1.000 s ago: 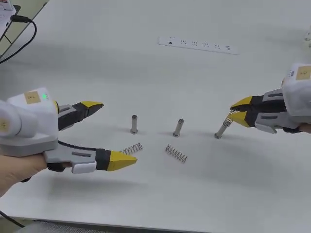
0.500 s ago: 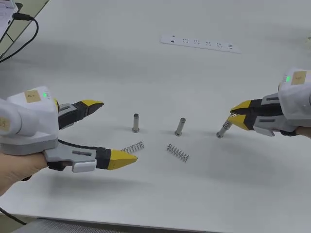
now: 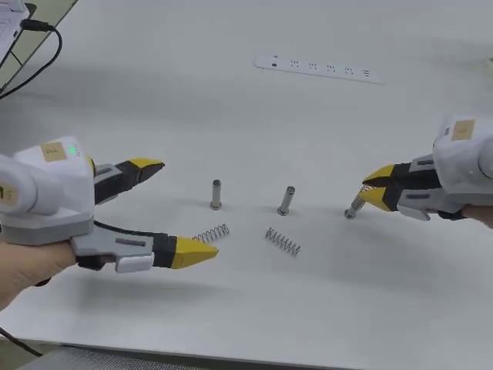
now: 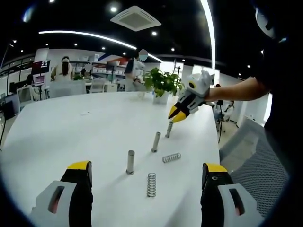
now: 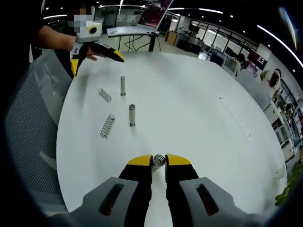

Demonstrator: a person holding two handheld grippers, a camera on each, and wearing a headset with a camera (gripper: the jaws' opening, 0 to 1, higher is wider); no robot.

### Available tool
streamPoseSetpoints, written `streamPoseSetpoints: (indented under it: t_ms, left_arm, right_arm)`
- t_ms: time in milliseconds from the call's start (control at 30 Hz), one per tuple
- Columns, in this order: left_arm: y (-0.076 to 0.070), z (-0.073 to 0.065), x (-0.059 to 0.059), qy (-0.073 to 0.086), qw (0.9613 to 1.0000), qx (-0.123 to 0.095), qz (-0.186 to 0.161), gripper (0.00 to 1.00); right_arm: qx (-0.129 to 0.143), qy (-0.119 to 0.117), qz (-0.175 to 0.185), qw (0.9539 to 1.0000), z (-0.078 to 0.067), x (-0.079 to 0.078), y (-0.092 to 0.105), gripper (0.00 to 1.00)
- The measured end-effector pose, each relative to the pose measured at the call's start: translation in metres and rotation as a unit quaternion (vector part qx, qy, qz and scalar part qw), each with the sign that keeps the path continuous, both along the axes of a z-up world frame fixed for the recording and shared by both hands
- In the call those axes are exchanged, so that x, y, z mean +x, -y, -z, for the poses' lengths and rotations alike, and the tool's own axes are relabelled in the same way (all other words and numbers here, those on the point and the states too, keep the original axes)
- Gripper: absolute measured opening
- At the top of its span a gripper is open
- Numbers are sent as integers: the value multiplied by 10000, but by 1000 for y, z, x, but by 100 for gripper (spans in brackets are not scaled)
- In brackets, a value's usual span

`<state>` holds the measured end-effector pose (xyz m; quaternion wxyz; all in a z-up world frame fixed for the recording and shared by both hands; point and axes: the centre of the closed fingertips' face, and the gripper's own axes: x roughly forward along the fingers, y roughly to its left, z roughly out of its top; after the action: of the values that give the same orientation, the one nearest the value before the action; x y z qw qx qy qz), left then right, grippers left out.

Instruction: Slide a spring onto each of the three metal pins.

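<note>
Three metal pins stand in a row on the white table: the left pin (image 3: 216, 194), the middle pin (image 3: 286, 200) and the right pin (image 3: 353, 207). My right gripper (image 3: 369, 190) is shut on a spring (image 5: 159, 160) that sits over the top of the right pin. Two loose springs lie in front of the row, one (image 3: 210, 233) near the left pin and one (image 3: 282, 241) below the middle pin. My left gripper (image 3: 181, 208) hangs wide open to the left of the pins with nothing in it, its lower fingertip close to the first loose spring.
A white power strip (image 3: 320, 69) lies at the back of the table (image 3: 254, 308). A black cable (image 3: 38, 62) runs over the far left corner. A mesh office chair (image 5: 35, 132) stands beside the table edge. Other people sit at desks in the background.
My right gripper has sunk a little toward the right pin with the spring between its jaws. The left gripper and the loose springs have stayed where they were.
</note>
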<state>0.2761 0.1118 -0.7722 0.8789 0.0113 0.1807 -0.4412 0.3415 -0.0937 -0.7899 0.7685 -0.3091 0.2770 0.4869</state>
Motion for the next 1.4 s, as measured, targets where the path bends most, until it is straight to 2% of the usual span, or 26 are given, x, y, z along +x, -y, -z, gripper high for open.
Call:
streamPoseSetpoints:
  t_ms: [1067, 1400]
  left_arm:
    - [-2, -4, 0, 8, 10000, -13, 9, 90]
    - [-2, -3, -1, -8, 10000, -32, 26, 87]
  right_arm:
    - [-113, -201, 126, 9997, 21, -2, 5, 8]
    - [-123, -195, 103, 9997, 21, -1, 3, 9]
